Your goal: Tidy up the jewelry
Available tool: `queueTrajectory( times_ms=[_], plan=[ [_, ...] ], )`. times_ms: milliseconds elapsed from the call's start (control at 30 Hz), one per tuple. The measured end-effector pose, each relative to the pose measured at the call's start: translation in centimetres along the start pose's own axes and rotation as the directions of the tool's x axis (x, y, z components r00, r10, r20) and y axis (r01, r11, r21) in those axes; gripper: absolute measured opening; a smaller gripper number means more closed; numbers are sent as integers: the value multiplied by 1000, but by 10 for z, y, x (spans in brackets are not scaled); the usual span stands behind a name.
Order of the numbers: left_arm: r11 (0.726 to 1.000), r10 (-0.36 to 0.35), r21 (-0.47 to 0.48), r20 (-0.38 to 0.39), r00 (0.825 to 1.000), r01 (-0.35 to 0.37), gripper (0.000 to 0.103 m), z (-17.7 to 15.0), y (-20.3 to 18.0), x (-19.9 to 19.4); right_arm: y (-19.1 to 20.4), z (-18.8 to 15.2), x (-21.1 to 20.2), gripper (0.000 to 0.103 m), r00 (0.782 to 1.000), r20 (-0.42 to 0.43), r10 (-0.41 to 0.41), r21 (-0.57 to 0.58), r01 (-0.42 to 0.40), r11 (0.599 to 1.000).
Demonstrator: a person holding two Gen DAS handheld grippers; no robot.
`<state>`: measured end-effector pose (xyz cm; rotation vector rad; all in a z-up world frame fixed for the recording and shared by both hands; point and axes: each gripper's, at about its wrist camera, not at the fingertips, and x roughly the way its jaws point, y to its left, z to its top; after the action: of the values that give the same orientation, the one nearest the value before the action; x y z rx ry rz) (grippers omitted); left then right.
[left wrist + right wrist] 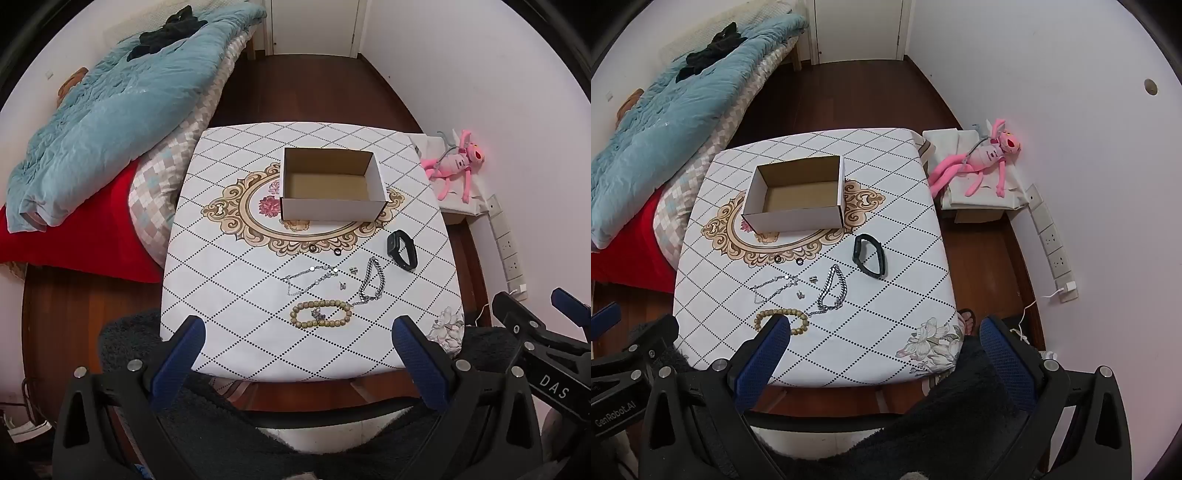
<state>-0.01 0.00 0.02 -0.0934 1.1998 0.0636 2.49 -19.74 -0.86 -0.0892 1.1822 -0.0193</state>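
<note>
Left tongs (297, 334) and right tongs (882, 334) both wide open, empty, bead bracelet (320, 314) beyond, cardboard box (332, 186) farther back

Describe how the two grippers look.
The left gripper and right gripper match: black plastic frames with silver bolts, and jaws faced with textured blue pads. White lettering reads "DAS" on the right one's body and "GenRobot.AI" on the left's.

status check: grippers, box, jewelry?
Left gripper and right gripper open, empty, short of the table. Box empty. Bead bracelet, chains, watch band loose on top. Nothing blocking.
</note>
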Motion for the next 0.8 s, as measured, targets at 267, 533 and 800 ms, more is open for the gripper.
queueTrajectory(
  times_ms=[267, 533, 800],
  plan=[
    [1000, 0, 4, 6, 1000, 0, 103, 0, -1, 0, -1, 0, -1, 103, 1000, 0, 1, 0, -1, 1000],
    [1000, 0, 0, 3, 1000, 0, 103, 0, 0, 0, 0, -1, 0, 103, 1000, -1, 2, 0, -2, 1000],
    [1000, -2, 0, 4, 1000, 2, 103, -1, 3, 1, 1, -1, 0, 103, 1000, 1, 1, 1, -1, 1000]
  ],
)
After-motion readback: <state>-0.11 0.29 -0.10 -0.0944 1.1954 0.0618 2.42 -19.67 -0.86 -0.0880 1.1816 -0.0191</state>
